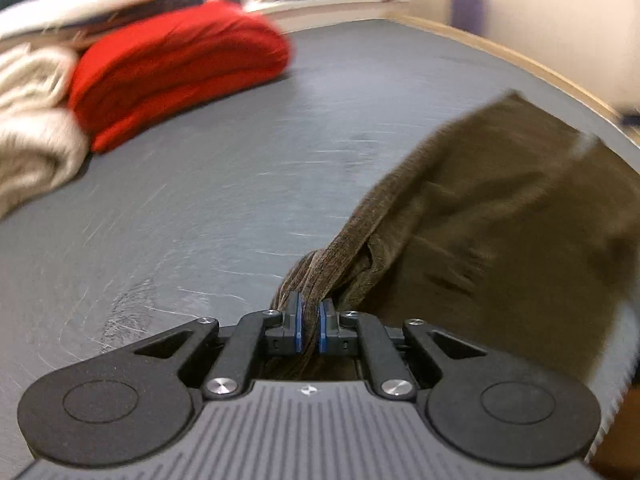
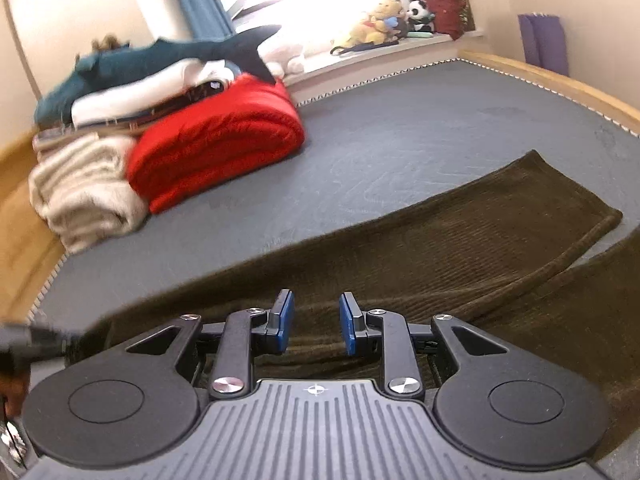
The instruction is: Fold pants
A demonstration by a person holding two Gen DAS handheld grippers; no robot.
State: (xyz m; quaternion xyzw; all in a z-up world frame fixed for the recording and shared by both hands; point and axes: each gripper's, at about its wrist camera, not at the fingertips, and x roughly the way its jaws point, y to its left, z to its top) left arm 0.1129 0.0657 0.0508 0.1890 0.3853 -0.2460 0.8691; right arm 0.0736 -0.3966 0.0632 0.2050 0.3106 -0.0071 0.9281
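Dark brown corduroy pants (image 2: 460, 240) lie spread on a grey bed surface (image 2: 400, 140), with one leg stretched toward the right. My left gripper (image 1: 309, 320) is shut on a bunched edge of the pants (image 1: 500, 220), and the cloth rises from the bed to its blue pads. My right gripper (image 2: 316, 322) hovers just over the pants with its blue pads apart and nothing pinched between them. A dark blurred shape (image 2: 24, 344) shows at the left edge of the right wrist view.
A folded red blanket (image 2: 216, 148) and a cream blanket (image 2: 84, 192) sit at the far left of the bed, with a shark plush (image 2: 160, 60) piled behind. A wooden bed frame (image 2: 560, 80) runs along the right. Stuffed toys (image 2: 380, 20) line the windowsill.
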